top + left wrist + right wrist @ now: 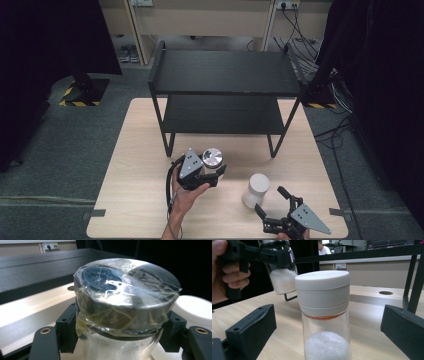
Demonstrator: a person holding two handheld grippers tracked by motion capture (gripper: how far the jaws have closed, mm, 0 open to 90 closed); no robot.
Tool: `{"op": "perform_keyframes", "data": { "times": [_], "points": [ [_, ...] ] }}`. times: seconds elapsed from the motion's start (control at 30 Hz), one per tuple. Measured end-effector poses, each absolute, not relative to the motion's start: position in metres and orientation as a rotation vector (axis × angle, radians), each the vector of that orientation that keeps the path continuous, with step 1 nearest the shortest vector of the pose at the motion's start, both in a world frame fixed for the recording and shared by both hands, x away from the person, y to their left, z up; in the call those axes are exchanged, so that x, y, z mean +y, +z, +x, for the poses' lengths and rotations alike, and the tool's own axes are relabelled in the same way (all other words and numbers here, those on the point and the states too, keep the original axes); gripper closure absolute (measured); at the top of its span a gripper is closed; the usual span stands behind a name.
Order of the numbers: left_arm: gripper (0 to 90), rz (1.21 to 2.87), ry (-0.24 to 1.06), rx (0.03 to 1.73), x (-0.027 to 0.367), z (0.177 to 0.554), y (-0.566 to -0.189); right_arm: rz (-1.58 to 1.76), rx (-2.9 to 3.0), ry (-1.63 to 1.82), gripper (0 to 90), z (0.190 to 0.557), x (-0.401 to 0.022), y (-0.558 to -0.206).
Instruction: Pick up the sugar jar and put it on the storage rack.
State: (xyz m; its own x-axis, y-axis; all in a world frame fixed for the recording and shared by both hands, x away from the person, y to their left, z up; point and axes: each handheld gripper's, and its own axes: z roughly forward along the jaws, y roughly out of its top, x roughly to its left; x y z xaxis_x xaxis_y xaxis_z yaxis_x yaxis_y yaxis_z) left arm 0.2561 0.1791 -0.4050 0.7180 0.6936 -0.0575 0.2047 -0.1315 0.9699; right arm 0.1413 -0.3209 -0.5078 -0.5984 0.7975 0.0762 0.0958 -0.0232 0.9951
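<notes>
Black jaws of the left gripper (212, 176) clamp the neck of the metal-lidded jar (125, 302) just below its taped lid, one pad on each side, the jar's long axis upright. Seen from the high view, this jar (212, 159) hangs just in front of the two-tier black shelf (225, 75), which stands at the far side of the wooden table (130, 165); the shelf lies straight ahead of the held jar, so the left hand is judged the nearer to it. White-capped jar (323, 315) stands upright on the table between the spread jaws of the right gripper (274, 202) (neither pad touches it), granules filling its base. Its cap (259, 182) lies just ahead of those open fingertips.
</notes>
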Motion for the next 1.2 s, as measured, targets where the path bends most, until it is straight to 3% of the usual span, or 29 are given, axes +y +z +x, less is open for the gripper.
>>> {"op": "perform_keyframes", "data": {
  "times": [1.2],
  "points": [
    [30.5,1.714,0.468,0.626,0.178,0.282,-0.283,0.943,1.712,1.673,0.3,0.141,-0.321,-0.508]
  ]
}}
